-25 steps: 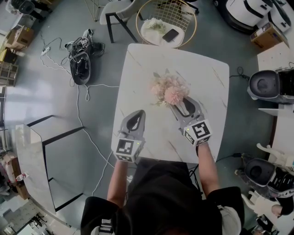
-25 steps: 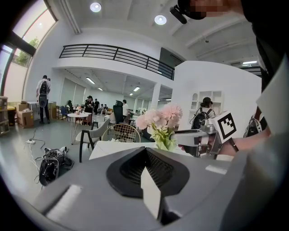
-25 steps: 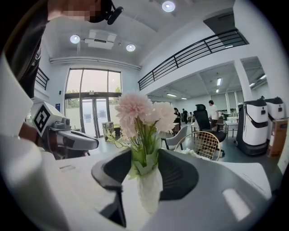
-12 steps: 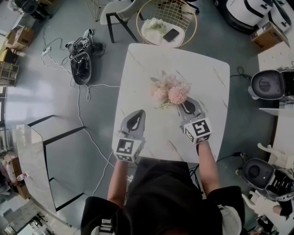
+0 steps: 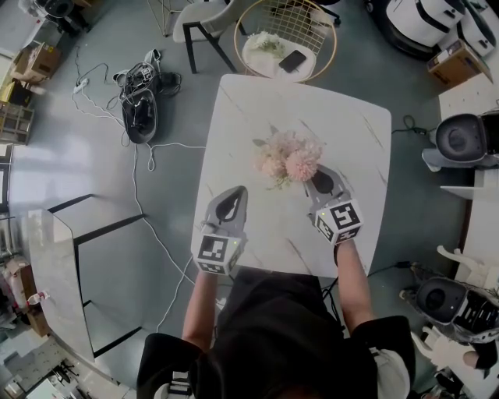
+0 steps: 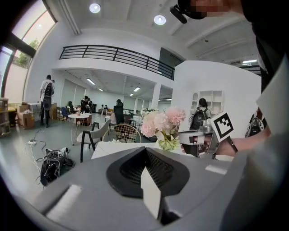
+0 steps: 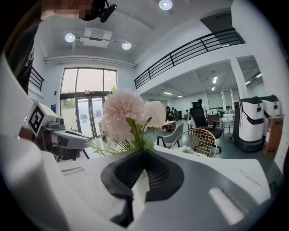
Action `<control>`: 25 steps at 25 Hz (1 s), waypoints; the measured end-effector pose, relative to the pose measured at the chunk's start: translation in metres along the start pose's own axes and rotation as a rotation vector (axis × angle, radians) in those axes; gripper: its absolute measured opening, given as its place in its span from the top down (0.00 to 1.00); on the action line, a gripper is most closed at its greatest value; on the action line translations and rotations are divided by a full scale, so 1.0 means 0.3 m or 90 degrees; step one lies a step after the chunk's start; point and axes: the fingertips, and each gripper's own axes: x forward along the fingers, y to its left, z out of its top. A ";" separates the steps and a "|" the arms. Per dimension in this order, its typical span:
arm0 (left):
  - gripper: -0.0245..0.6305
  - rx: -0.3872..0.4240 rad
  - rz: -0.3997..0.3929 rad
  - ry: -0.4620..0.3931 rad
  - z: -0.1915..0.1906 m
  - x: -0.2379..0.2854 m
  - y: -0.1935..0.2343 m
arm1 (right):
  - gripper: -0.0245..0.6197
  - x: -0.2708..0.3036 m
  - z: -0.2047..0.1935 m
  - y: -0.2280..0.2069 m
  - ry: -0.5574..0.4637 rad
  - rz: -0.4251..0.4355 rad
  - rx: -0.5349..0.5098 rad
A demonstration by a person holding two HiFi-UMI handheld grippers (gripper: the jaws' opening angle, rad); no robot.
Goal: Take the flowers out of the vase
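Observation:
A bunch of pale pink flowers (image 5: pixel 287 158) stands at the middle of the white marble table (image 5: pixel 351 125); the blooms hide the vase from above. My right gripper (image 5: pixel 309 174) comes in from the lower right, level with the green stems under the blooms. In the right gripper view the flowers (image 7: pixel 128 115) rise straight out of the tip of my right gripper (image 7: pixel 143 154), which is shut on the stems. My left gripper (image 5: pixel 238 190) rests apart, near the table's front left, shut and holding nothing. The left gripper view shows the flowers (image 6: pixel 161 124) beyond my left gripper (image 6: pixel 145 150).
A round gold wire seat (image 5: pixel 282 37) with a phone on it and a dark-legged chair (image 5: pixel 196 23) stand beyond the table. Cables and black gear (image 5: pixel 140 101) lie on the floor at left. White machines (image 5: pixel 461 144) stand at right, a white panel (image 5: pixel 48 265) at left.
The right gripper's jaws, wide apart a second ago, have come together on the stems below the blooms. The left gripper has stayed where it was.

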 end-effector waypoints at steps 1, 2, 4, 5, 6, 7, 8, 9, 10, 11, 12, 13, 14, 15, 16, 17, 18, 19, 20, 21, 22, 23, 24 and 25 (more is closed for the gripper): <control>0.95 0.000 0.000 -0.001 0.001 -0.001 0.001 | 0.96 -0.002 0.003 0.001 -0.005 0.002 0.007; 0.95 0.001 0.000 -0.001 0.001 -0.003 0.002 | 0.96 -0.003 0.006 0.002 -0.009 0.003 0.014; 0.95 0.001 0.001 -0.003 0.000 -0.008 0.003 | 0.96 -0.009 0.011 0.004 -0.018 0.004 0.027; 0.95 0.002 0.001 -0.004 -0.001 -0.012 0.003 | 0.96 -0.012 0.013 0.005 -0.022 0.004 0.032; 0.95 0.002 0.002 -0.004 0.000 -0.015 0.003 | 0.96 -0.015 0.017 0.006 -0.024 0.004 0.036; 0.95 0.002 0.002 -0.005 0.002 -0.017 0.002 | 0.96 -0.016 0.021 0.007 -0.026 0.003 0.039; 0.95 0.002 0.003 -0.005 0.005 -0.018 0.002 | 0.96 -0.017 0.026 0.006 -0.028 0.003 0.041; 0.95 0.002 0.003 -0.006 0.008 -0.018 0.002 | 0.96 -0.018 0.032 0.004 -0.030 0.003 0.043; 0.95 0.003 0.003 -0.006 0.012 -0.019 0.001 | 0.96 -0.019 0.039 0.003 -0.033 0.002 0.047; 0.95 0.004 0.003 -0.007 0.015 -0.020 0.001 | 0.96 -0.021 0.046 0.001 -0.037 0.001 0.051; 0.95 0.004 0.003 -0.009 0.018 -0.023 -0.001 | 0.96 -0.024 0.054 0.001 -0.042 0.001 0.055; 0.95 0.005 0.004 -0.010 0.020 -0.027 -0.003 | 0.96 -0.028 0.063 0.001 -0.048 0.001 0.059; 0.95 0.006 0.004 -0.012 0.023 -0.033 -0.007 | 0.96 -0.034 0.073 0.002 -0.055 0.000 0.061; 0.95 0.006 0.005 -0.014 0.025 -0.039 -0.011 | 0.96 -0.039 0.083 0.003 -0.061 0.000 0.063; 0.95 0.007 0.006 -0.016 0.028 -0.046 -0.014 | 0.96 -0.044 0.092 0.004 -0.066 -0.001 0.064; 0.95 0.008 0.007 -0.018 0.029 -0.052 -0.015 | 0.96 -0.048 0.101 0.005 -0.070 -0.002 0.065; 0.95 0.008 0.009 -0.020 0.032 -0.058 -0.015 | 0.96 -0.051 0.110 0.006 -0.075 -0.003 0.065; 0.95 0.009 0.010 -0.022 0.034 -0.064 -0.015 | 0.96 -0.053 0.119 0.008 -0.079 -0.004 0.066; 0.95 0.010 0.011 -0.024 0.036 -0.070 -0.014 | 0.96 -0.056 0.127 0.010 -0.083 -0.004 0.066; 0.95 0.010 0.012 -0.026 0.038 -0.077 -0.015 | 0.96 -0.060 0.135 0.013 -0.087 -0.004 0.066; 0.95 0.011 0.013 -0.028 0.041 -0.083 -0.016 | 0.96 -0.066 0.143 0.015 -0.091 -0.005 0.065; 0.95 0.012 0.014 -0.030 0.046 -0.090 -0.018 | 0.96 -0.072 0.153 0.018 -0.095 -0.006 0.064; 0.95 0.013 0.015 -0.032 0.053 -0.096 -0.020 | 0.96 -0.078 0.164 0.019 -0.099 -0.007 0.065; 0.95 0.013 0.016 -0.034 0.061 -0.102 -0.020 | 0.96 -0.082 0.176 0.022 -0.103 -0.008 0.065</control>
